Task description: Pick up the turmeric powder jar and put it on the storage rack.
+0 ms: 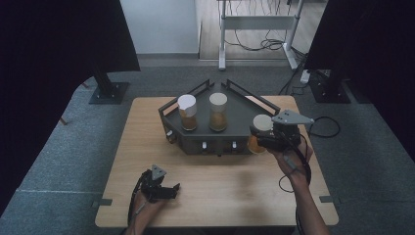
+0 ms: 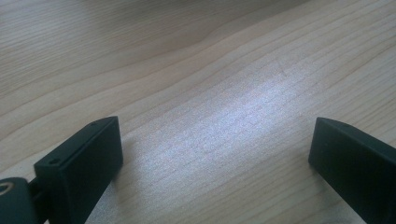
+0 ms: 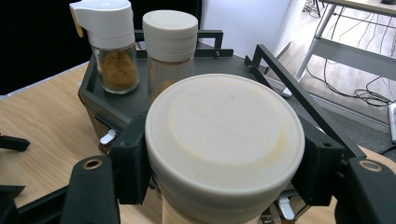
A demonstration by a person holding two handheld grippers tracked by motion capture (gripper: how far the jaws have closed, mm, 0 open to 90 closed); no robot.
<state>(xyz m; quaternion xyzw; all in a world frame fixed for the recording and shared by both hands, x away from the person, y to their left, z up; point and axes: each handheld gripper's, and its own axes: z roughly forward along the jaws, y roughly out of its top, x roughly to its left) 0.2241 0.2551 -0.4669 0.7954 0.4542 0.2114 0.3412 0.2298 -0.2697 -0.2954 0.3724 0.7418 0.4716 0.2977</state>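
Note:
A dark five-sided tray [image 1: 235, 128] stands mid-table with two spice jars on it: one with a white spout cap [image 1: 187, 112] [image 3: 112, 44] and one with a flat cream lid [image 1: 218, 111] [image 3: 169, 44]. My right gripper [image 1: 258, 140] [image 3: 224, 163] is shut on a third jar with a wide cream lid [image 1: 262, 125] [image 3: 224, 140], held at the tray's front right corner. Down at the front left, my left gripper [image 1: 172, 190] [image 2: 215, 154] rests open on the wooden table [image 2: 201, 70], nothing between its fingers.
The tray has raised rails [image 3: 299, 93] along its back and right sides and small latches [image 1: 204, 145] on its front wall. Black curtains [image 1: 58, 39] flank the table. A desk frame with cables [image 1: 259, 29] stands on the floor behind.

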